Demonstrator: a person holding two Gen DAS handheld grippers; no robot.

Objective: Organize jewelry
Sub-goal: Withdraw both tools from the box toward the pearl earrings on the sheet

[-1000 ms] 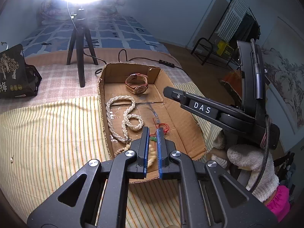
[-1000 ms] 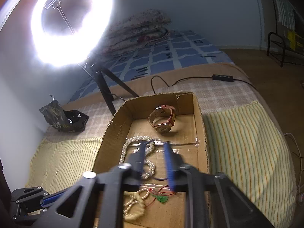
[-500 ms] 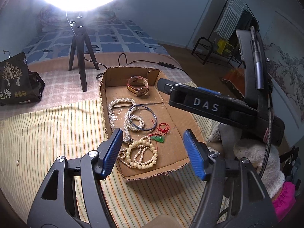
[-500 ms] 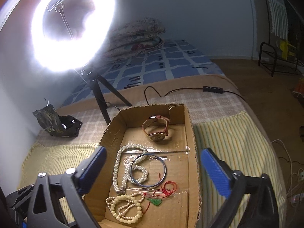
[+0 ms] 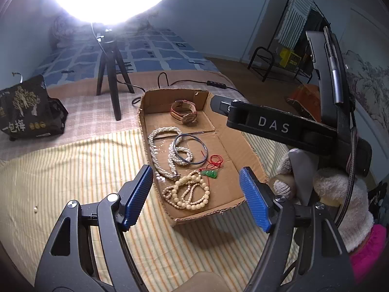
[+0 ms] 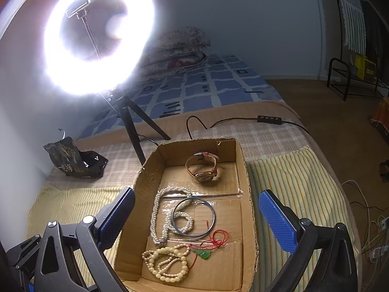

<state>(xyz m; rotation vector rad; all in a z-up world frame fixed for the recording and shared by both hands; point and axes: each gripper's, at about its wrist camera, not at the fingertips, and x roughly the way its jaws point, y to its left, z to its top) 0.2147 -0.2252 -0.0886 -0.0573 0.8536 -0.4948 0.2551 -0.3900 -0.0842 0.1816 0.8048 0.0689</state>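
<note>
While both our left tool (image 5: 195, 196) and right tool (image 6: 195, 221) gape wide and empty, the jewelry lies in the cardboard box (image 6: 244, 170) on the bed. The bangle (image 6: 194, 216) overlaps the pearl necklace (image 6: 158, 209), with the watch (image 6: 203, 168) behind; a ring light (image 6: 97, 34) stands beyond.

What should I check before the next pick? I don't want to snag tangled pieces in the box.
1. Left hand-held gripper open, holding nothing: ok.
2. Right hand-held gripper open, holding nothing: ok.
3. All jewelry inside the cardboard box: ok.
4. Blue bangle free of other pieces: not ok, it overlaps the pearl necklace.
5. Watch apart from the rest: ok.
6. Green pendant with its red cord clear of the cream bead strand: cannot tell.
</note>
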